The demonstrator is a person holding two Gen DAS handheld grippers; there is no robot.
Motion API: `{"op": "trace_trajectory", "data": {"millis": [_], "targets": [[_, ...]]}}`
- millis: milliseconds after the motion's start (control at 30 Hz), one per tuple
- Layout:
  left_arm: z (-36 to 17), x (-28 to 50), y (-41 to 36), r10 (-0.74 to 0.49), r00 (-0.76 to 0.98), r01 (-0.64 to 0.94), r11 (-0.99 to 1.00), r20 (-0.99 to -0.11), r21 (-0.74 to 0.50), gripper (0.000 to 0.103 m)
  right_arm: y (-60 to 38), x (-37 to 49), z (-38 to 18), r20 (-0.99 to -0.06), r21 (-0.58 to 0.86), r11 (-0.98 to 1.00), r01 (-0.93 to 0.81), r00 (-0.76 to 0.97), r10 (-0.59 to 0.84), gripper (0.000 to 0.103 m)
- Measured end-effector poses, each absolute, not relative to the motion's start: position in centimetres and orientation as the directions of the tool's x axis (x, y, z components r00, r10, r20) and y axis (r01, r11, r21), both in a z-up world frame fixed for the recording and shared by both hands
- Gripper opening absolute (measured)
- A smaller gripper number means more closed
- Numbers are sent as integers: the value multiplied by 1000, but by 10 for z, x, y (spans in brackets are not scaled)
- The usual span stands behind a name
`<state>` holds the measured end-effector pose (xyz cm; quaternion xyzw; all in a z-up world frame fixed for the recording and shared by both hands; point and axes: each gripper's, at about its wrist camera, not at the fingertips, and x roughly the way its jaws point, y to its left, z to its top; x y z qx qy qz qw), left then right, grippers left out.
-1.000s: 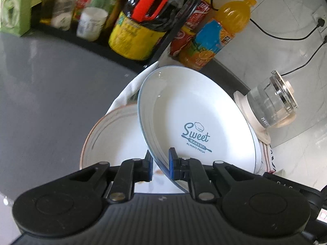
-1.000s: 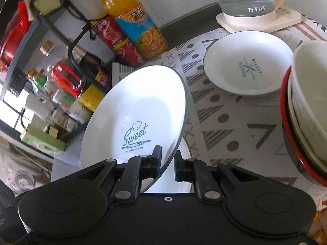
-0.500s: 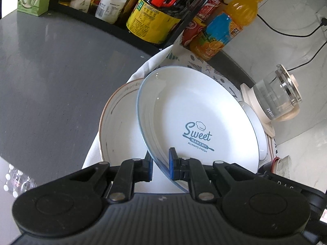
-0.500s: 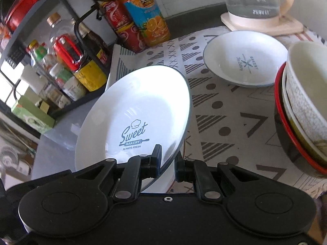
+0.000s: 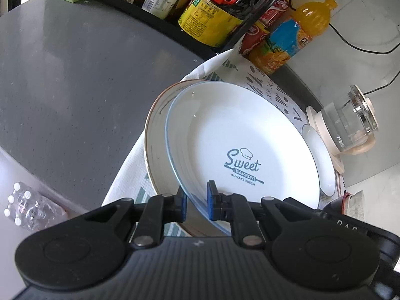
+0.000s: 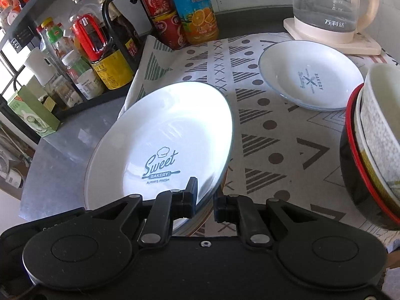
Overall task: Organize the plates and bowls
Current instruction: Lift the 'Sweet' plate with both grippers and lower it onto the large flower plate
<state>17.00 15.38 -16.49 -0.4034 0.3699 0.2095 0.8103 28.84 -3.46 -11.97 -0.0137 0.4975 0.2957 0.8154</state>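
Two grippers clamped on the Sweet Bakery plate, steadying it level above the brown-rimmed plate for stacking.

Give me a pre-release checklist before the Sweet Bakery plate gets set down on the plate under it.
1. Left tool on the Sweet Bakery plate rim: ok, rim sits between its pads.
2. Right tool on the same rim: ok.
3. Plate over the brown-rimmed plate: ok, overlapping, offset to one side.
4. Plate level: not ok, tilted.
5. Contact with lower plate: cannot tell.
6. Clear of the bowl stack and small plate: ok.
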Motion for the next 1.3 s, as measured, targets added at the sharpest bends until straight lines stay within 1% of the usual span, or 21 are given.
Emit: {"op": "trace_trajectory", "data": {"millis": [133,233,267,433,500,567,633,667,900,1100,1300], "targets": [[-166,173,157,24,634,-643,571,-773,-510,14,-32,293,-120,-832,255,839,-481,333,444,11],[-153,173,161,72,601,-681,568,-796,-463,15,-29,293,-120,-839,243,844,-478,333,431,11],[-149,173,163,72,595,-686,564,-800,-460,18,-27,292,-119,-841,239,843,-482,332,428,12],[-141,168,172,107,584,-703,561,-805,-436,18,-21,292,-121,-850,230,842,-488,320,418,13],[-139,166,175,111,580,-706,562,-807,-430,21,-17,291,-121,-854,210,842,-496,327,405,14],[-137,165,177,108,578,-708,558,-809,-432,21,-14,291,-122,-859,205,848,-489,325,395,15],[-134,168,178,126,560,-716,571,-819,-402,27,-12,292,-123,-865,209,854,-476,317,389,15],[-133,169,179,133,550,-720,575,-824,-388,31,-11,292,-123,-868,208,856,-474,314,385,15],[-126,173,185,132,534,-720,589,-835,-367,40,-10,291,-121,-893,212,878,-429,280,353,16],[-132,180,190,114,507,-723,596,-854,-349,41,-11,291,-119,-903,219,897,-385,267,335,15],[-139,182,193,104,478,-723,610,-872,-324,41,-12,289,-119,-908,224,898,-379,254,334,15]]}}
